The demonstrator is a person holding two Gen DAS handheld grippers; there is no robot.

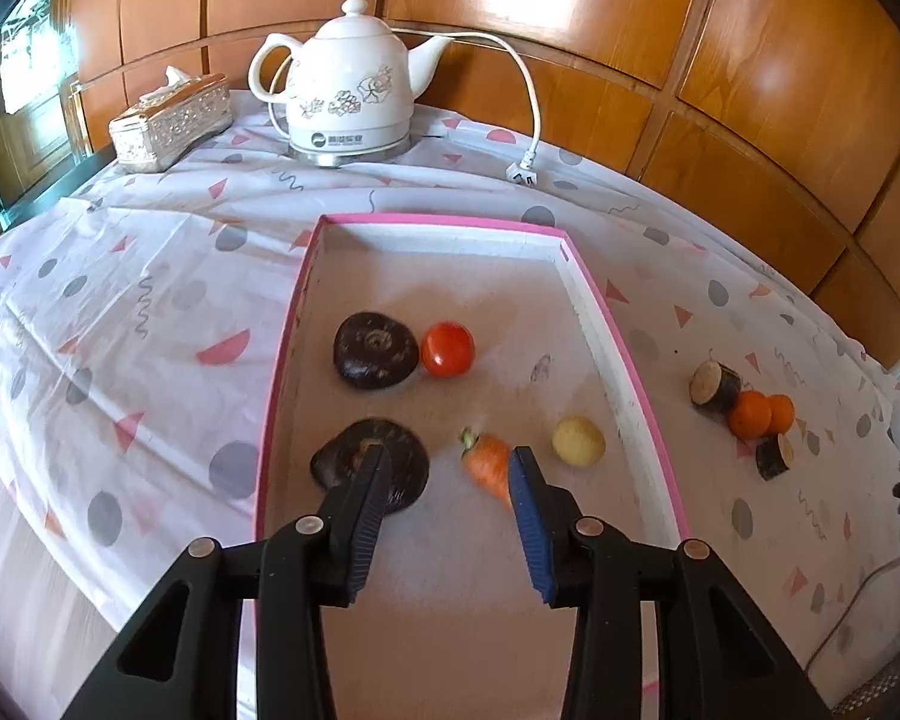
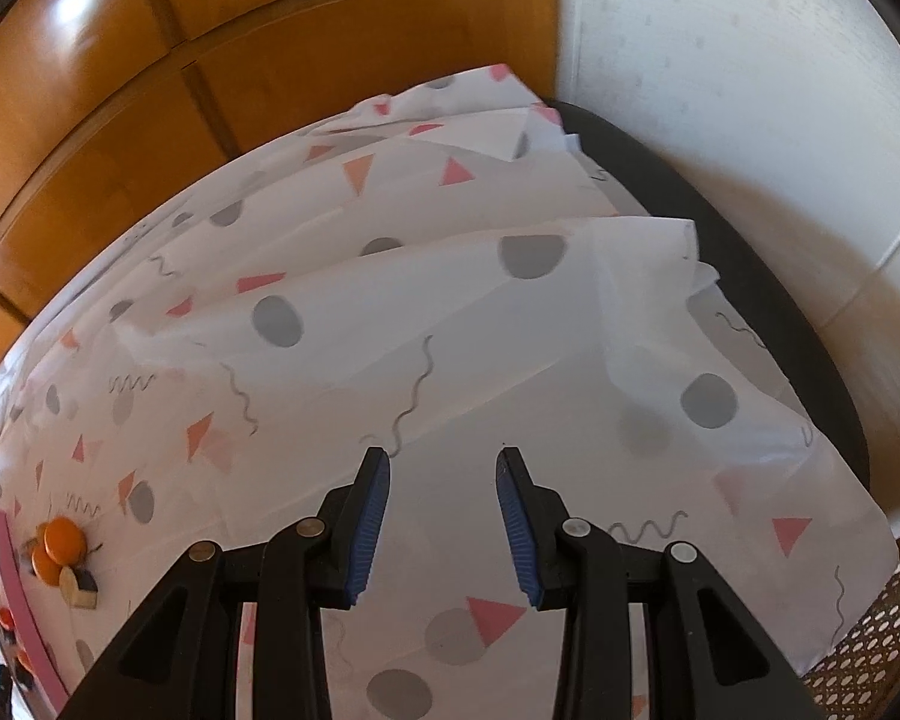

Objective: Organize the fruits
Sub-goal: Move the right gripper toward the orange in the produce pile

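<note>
1. Since the left gripper [image 1: 450, 465] hangs wide open and empty over the pink-rimmed tray [image 1: 594, 312], we judge it sits between placements.
2. Tray holds two dark round pieces [image 1: 376, 350], a tomato [image 1: 447, 348], a carrot [image 1: 487, 462] and a yellow fruit [image 1: 578, 441], gathered there as sorted items.
3. At 3 o'clock outside the tray, two oranges [image 1: 750, 415] and log-like chunks [image 1: 714, 387] wait on the worktop [image 1: 120, 312], likely next.
4. Right gripper [image 2: 441, 468] is open, empty, over bare cloth, parked clear.
</note>
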